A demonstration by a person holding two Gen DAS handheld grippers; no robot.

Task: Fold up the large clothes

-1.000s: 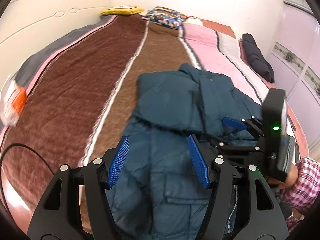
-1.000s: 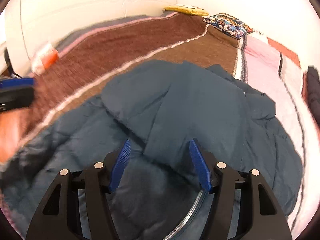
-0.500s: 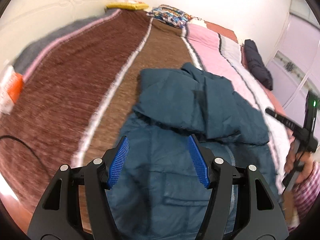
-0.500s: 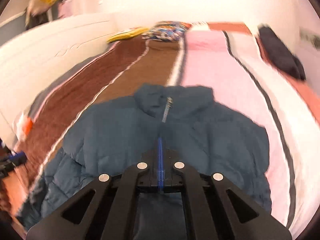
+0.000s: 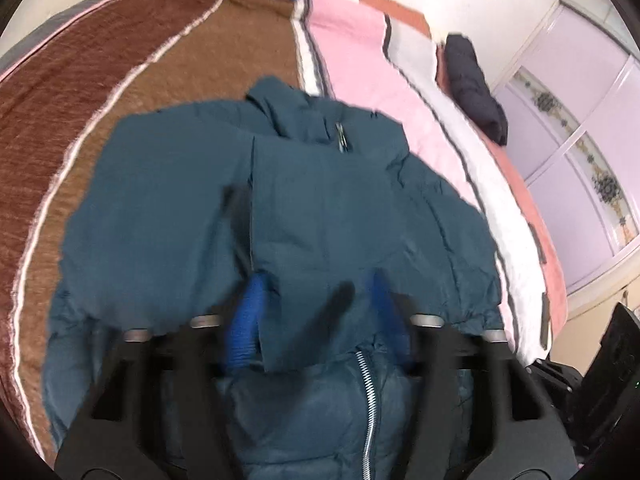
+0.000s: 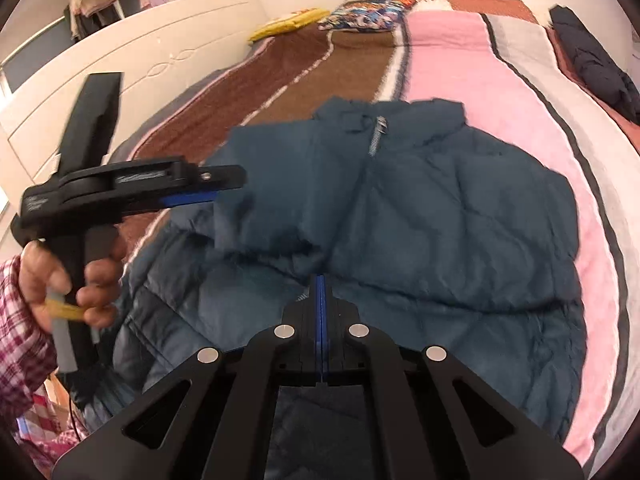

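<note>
Teal puffer jacket (image 6: 420, 208) lies front-up, sleeves folded in, on bed.

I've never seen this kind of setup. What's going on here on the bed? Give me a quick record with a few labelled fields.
Garment: blue padded jacket, front up on the bed
Sleeve: folded across the jacket's chest
Left tool: jaws have just been closing, with the sleeve's end between them; too blurred to tell if it grips
Right tool: shut, empty, over the jacket's middle
Elsewhere: dark bundle at the bed's far edge
</note>
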